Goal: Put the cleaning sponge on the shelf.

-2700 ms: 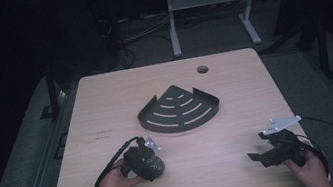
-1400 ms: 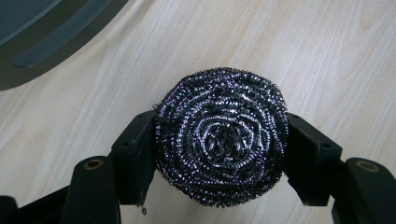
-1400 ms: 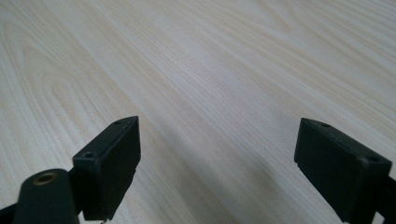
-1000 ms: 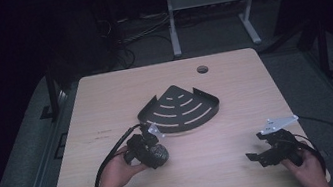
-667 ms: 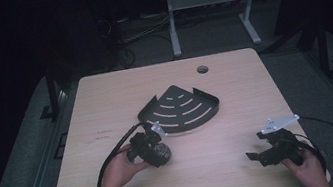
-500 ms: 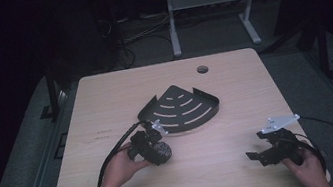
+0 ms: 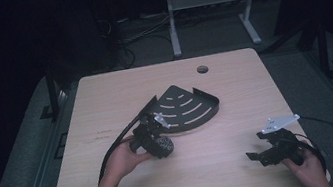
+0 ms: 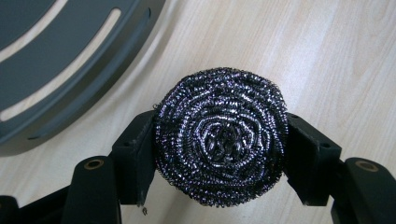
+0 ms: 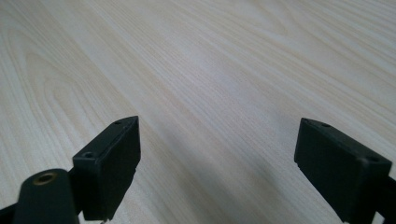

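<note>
The job in hand looks like getting the steel wool scourer (image 8: 220,135) into the dark corner shelf tray (image 7: 184,108) that lies near the middle of the worktop (image 7: 104,98) in the high view. The left gripper (image 7: 159,142) has the scourer clamped and sits just below and left of the tray's curved rim, close to it but, as far as I can tell, not touching.

To do this step well, I would lift the scourer clear of the wood before swinging it toward the upper left of the left gripper view, where the tray's slotted floor and raised lip show. The lip stands up from the worktop, so the ball needs to pass over it, not nudge into it, or the light tray may slide. A springy bundle like this can snag its wire on a slot edge, so I would set it down on a solid part of the floor and open slowly.

The left jaws are drawn in narrow, one pad pressed against each side of the round scourer, which bulges a little above and below them.

The right gripper (image 7: 277,149) rests low at the lower right of the high view, well apart from the tray. Its jaws stand wide with nothing between them, only bare wood beyond.
</note>
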The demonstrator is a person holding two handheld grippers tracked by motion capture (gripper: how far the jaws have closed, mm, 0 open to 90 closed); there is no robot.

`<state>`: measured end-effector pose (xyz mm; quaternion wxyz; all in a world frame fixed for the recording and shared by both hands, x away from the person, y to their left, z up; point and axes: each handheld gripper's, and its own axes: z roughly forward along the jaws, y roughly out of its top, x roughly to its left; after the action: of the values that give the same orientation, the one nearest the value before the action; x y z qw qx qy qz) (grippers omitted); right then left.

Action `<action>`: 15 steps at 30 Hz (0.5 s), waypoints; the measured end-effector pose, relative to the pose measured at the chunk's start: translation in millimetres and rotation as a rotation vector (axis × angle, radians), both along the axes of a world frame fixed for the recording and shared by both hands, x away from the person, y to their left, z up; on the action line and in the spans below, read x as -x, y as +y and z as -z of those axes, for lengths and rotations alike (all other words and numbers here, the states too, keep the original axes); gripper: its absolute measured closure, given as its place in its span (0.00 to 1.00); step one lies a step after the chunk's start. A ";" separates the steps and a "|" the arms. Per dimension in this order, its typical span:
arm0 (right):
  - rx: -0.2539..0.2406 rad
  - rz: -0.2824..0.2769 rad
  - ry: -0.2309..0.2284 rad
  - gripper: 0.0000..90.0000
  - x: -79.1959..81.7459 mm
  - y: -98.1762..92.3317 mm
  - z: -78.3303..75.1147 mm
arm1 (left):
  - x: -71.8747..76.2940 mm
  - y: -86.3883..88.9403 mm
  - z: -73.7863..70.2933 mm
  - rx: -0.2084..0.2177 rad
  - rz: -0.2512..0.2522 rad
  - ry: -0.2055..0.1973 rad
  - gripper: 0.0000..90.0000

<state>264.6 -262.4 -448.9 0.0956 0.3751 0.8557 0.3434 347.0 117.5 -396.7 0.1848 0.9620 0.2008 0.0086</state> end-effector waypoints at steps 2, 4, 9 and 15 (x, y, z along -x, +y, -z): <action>0.002 -0.003 -0.001 0.16 -0.3 -0.1 0.3 | -2.7 -1.1 -1.6 -0.001 0.000 -0.008 0.37; 0.000 -0.003 0.001 0.16 -0.2 0.0 0.1 | -6.4 -1.4 -2.3 0.004 -0.007 -0.002 0.38; 0.000 -0.006 -0.002 0.16 -0.4 -0.7 0.0 | -13.7 -3.7 -2.1 -0.014 -0.003 0.004 0.38; 0.000 -0.010 0.003 0.16 -0.4 -0.2 0.7 | -20.0 -7.6 -4.0 -0.021 0.002 0.009 0.38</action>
<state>265.0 -262.5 -449.6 0.0926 0.3714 0.8578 0.3431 367.0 109.9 -392.7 0.1739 0.9641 0.2006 0.0064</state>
